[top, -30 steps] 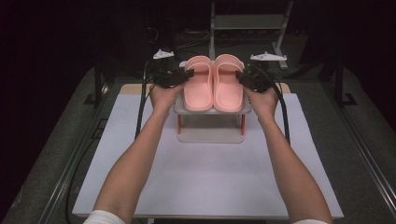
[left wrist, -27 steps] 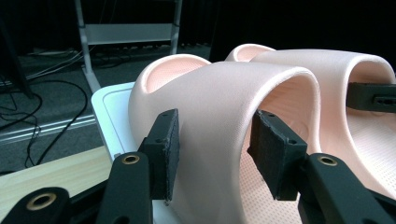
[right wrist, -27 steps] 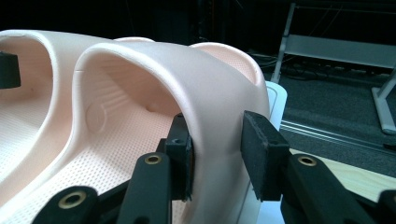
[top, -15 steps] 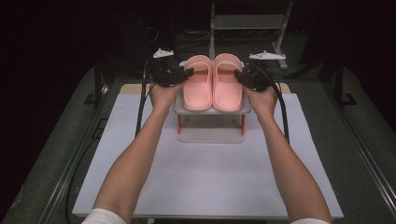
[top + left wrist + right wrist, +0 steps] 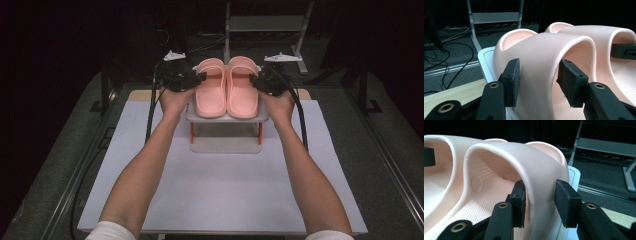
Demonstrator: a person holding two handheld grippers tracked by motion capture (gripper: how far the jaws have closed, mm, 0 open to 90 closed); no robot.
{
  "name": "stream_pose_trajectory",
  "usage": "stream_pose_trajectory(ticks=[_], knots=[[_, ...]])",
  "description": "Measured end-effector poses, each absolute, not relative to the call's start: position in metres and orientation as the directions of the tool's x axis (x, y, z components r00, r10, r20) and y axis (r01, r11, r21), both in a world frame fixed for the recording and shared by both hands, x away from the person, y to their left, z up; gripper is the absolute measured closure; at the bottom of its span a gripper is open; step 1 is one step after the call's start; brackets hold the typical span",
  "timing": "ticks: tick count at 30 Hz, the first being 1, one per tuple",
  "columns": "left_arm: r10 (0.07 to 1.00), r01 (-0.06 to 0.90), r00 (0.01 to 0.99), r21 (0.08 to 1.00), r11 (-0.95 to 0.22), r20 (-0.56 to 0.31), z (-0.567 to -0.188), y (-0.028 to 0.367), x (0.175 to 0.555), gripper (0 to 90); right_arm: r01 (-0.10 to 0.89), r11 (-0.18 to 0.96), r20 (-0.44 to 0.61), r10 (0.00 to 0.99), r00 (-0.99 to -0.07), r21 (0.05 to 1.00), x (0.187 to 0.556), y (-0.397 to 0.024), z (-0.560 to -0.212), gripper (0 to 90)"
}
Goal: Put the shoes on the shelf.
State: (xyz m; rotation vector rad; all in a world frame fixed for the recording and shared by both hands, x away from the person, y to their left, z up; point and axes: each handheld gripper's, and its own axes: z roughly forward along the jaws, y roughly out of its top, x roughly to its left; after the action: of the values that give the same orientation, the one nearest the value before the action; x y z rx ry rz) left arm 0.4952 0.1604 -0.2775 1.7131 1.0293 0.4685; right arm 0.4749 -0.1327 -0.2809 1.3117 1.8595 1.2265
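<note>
- Two pink slippers sit side by side on the top shelf of a small white rack (image 5: 226,145), which stands on the white sheet (image 5: 220,190) covering the desk (image 5: 145,95), toward its far middle.
- The left slipper (image 5: 210,92) and the right slipper (image 5: 242,92) touch along their inner edges, with their straps at the far end.
- The left hand-held gripper (image 5: 199,79) reaches in from the left at the left slipper's strap; in the left gripper view (image 5: 537,77) one pad is outside the strap and the other inside it. The outer pad lies against the strap and the inner one is close to it, so I cannot tell whether the grip is firm.
- The right hand-held gripper (image 5: 256,82) comes in from the right at the right slipper's strap. In the right gripper view (image 5: 540,201) its jaws straddle the strap wall: the inner pad touches, and the outer pad stands apart with a visible gap. Its jaws have just been opening, with the strap between them.
- Both forearms stretch from the near edge across the sheet.
</note>
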Motion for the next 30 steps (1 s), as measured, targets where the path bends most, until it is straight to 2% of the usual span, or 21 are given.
stream_pose_trajectory(ticks=[10,18,30], knots=[[0.813,0.407,0.560,0.908,-0.103,-0.159,-0.277,0.162,0.496,51.6,0.430,0.111,0.067,0.924,-0.376,0.896,0.478,-0.132,-0.282,59.1],[0.808,0.394,0.571,0.912,-0.116,-0.144,-0.272,0.165,0.489,43.3,0.422,0.079,0.108,0.910,-0.401,0.903,0.473,-0.134,-0.278,50.9],[0.804,0.374,0.582,0.918,-0.132,-0.122,-0.273,0.171,0.474,36.4,0.397,0.080,0.113,0.890,-0.441,0.915,0.460,-0.143,-0.271,45.8]])
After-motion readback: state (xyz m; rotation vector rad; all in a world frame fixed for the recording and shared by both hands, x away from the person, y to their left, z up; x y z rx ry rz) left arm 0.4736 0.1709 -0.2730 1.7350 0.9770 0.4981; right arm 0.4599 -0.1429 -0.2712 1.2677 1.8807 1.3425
